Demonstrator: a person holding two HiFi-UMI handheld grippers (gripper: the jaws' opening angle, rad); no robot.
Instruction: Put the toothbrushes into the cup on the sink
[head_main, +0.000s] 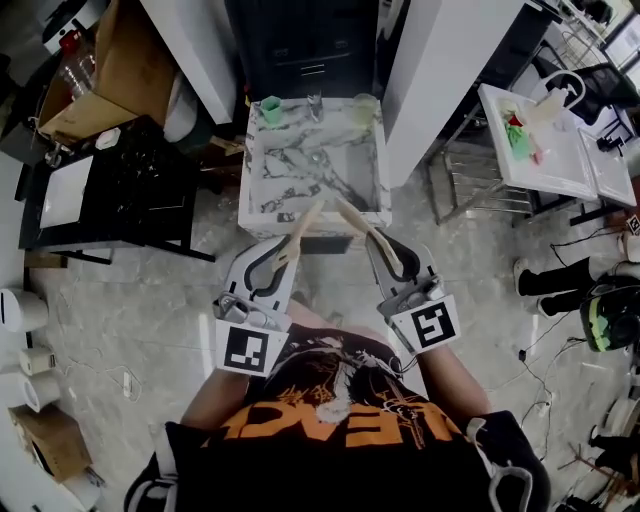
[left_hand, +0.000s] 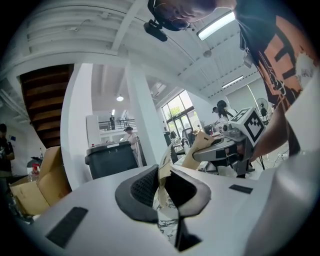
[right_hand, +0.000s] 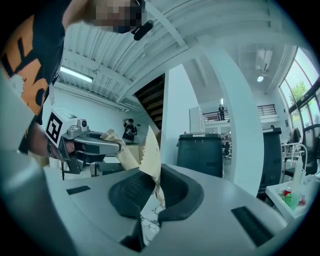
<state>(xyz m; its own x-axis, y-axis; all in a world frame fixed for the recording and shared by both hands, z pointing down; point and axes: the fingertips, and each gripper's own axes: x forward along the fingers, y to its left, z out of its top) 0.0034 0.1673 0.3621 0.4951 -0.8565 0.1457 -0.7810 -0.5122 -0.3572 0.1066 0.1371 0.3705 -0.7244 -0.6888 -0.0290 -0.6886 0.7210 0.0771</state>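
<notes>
In the head view a marble-patterned sink (head_main: 262, 190) stands just ahead of me. A green cup (head_main: 271, 108) sits on its back left corner, a pale cup (head_main: 364, 110) on the back right, and a faucet (head_main: 314, 105) between them. My left gripper (head_main: 283, 262) is shut on a paper-wrapped toothbrush (head_main: 305, 225) that points up toward the sink's front edge. My right gripper (head_main: 388, 262) is shut on a second wrapped toothbrush (head_main: 355, 220). In the left gripper view the wrapper (left_hand: 164, 167) is pinched between the pads. The right gripper view shows its wrapper (right_hand: 150, 155) clamped the same way.
A black table (head_main: 110, 195) and a cardboard box (head_main: 110, 60) stand to the left of the sink. A white table (head_main: 545, 150) with small items is at the right. White pillars flank the sink. Paper rolls (head_main: 25, 360) and cables lie on the floor.
</notes>
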